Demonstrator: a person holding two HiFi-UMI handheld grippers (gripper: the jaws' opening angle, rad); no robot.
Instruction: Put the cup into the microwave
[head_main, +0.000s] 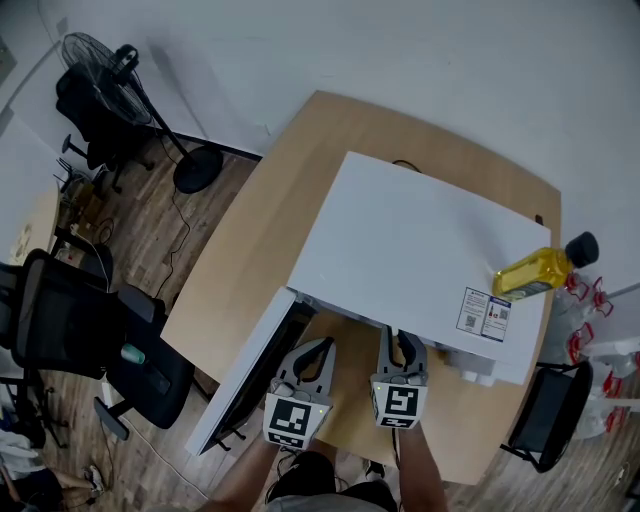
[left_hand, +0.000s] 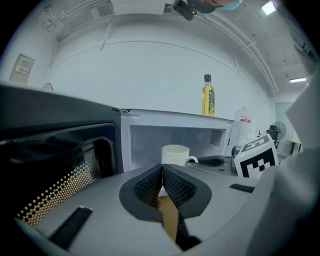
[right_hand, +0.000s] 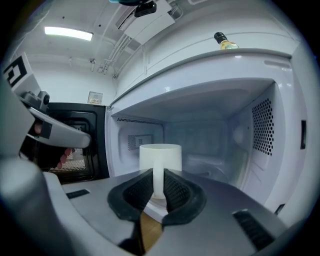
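A white cup (right_hand: 160, 157) hangs just in front of the open microwave (head_main: 420, 255), at the mouth of its cavity (right_hand: 240, 140). My right gripper (right_hand: 159, 182) is shut on the cup's handle, which stands upright between the pads. In the head view the cup is hidden under the microwave's top, and the right gripper (head_main: 397, 340) reaches under that edge. The left gripper (left_hand: 162, 172) is shut with nothing in it, pads touching. It sits left of the right one, near the open door (head_main: 245, 370). From the left gripper view the cup (left_hand: 176, 154) shows ahead.
A yellow oil bottle (head_main: 535, 272) lies on the microwave's top at the right. The microwave stands on a wooden table (head_main: 260, 230). A black office chair (head_main: 70, 320) and a fan (head_main: 110, 70) are at the left, another chair (head_main: 545, 410) at the right.
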